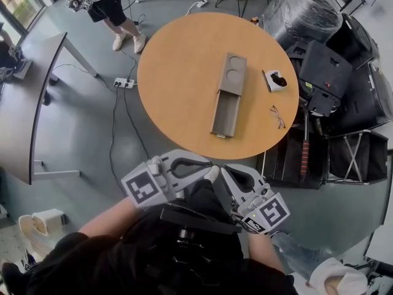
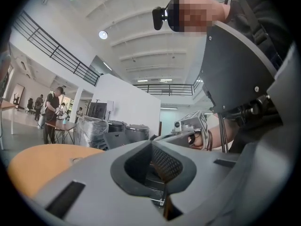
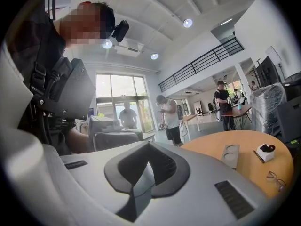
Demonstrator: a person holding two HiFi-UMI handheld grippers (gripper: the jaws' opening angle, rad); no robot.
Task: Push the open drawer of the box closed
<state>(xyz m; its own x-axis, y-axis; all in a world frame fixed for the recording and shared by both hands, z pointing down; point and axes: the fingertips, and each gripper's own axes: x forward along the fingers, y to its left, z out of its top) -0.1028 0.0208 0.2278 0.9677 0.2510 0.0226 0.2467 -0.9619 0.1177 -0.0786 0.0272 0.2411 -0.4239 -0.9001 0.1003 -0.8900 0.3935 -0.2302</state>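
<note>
A grey box (image 1: 232,72) with two round recesses on top lies on the round wooden table (image 1: 178,72). Its drawer (image 1: 225,114) is pulled out toward me, its front near the table's near edge. My left gripper (image 1: 198,165) and right gripper (image 1: 236,177) are both held close to my body, below the table's near edge and well short of the drawer. Both are shut with nothing between the jaws. The right gripper view shows that gripper (image 3: 143,173) with the box (image 3: 231,155) far off to its right. The left gripper view shows its gripper (image 2: 157,166) beside the table (image 2: 37,166).
A small white box with a black object (image 1: 276,80) and a pair of glasses (image 1: 277,117) lie on the table right of the box. Black cases and chairs (image 1: 331,85) crowd the right side. A power strip (image 1: 124,83) and cables lie on the floor left. A person (image 1: 110,8) stands beyond.
</note>
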